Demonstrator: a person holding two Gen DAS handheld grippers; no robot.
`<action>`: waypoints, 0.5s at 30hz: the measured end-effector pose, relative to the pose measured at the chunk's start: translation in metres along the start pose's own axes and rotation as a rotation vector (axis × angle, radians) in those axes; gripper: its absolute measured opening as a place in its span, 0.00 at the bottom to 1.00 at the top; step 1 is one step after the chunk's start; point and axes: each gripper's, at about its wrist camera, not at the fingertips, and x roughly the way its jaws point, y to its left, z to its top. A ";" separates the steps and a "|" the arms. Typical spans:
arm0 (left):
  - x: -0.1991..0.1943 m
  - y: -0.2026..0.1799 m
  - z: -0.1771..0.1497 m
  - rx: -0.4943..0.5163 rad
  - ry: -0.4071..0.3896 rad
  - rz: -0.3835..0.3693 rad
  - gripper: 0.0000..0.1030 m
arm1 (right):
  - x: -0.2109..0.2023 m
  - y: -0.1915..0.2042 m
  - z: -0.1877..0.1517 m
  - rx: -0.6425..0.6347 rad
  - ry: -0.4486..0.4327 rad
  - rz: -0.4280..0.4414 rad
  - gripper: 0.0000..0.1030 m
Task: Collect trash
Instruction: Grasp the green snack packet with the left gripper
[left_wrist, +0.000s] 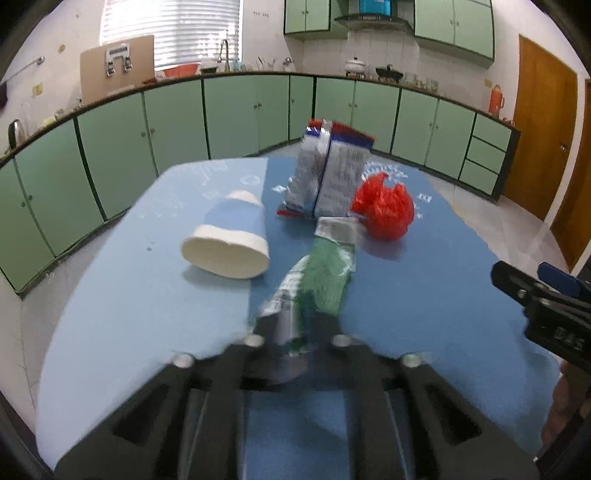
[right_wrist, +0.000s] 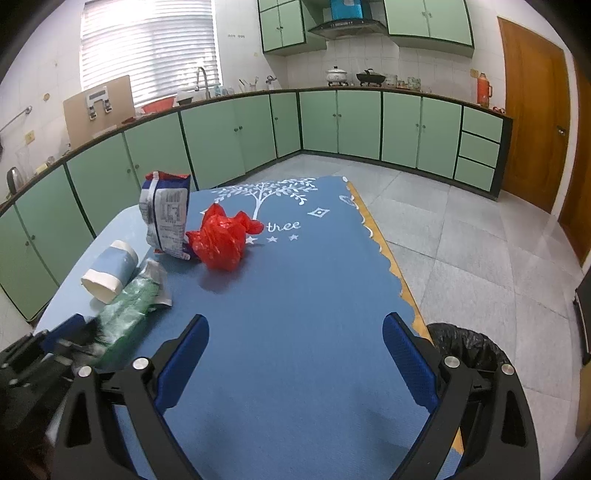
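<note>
My left gripper (left_wrist: 295, 325) is shut on the near end of a green and silver snack wrapper (left_wrist: 321, 273), which also shows in the right wrist view (right_wrist: 129, 314). A blue and white paper cup (left_wrist: 229, 240) (right_wrist: 110, 273) lies on its side to the wrapper's left. A white and blue snack bag (left_wrist: 328, 173) (right_wrist: 166, 214) stands behind it, with a crumpled red plastic bag (left_wrist: 384, 206) (right_wrist: 221, 240) at its right. My right gripper (right_wrist: 295, 354) is open and empty over the blue tablecloth (right_wrist: 295, 295).
A bin with a black liner (right_wrist: 465, 347) stands on the floor at the table's right edge. Green cabinets run along the far walls. A brown door (right_wrist: 535, 110) is at the right. My right gripper shows at the right edge of the left wrist view (left_wrist: 546, 302).
</note>
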 end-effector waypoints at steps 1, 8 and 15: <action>-0.001 0.003 0.001 -0.014 0.000 -0.014 0.01 | 0.002 0.001 0.002 0.000 -0.006 0.003 0.90; 0.017 0.011 -0.008 -0.024 0.081 -0.033 0.26 | 0.017 0.017 0.007 -0.019 0.001 0.026 0.90; 0.030 0.012 -0.001 0.008 0.075 0.010 0.70 | 0.021 0.022 0.000 -0.040 0.021 0.028 0.90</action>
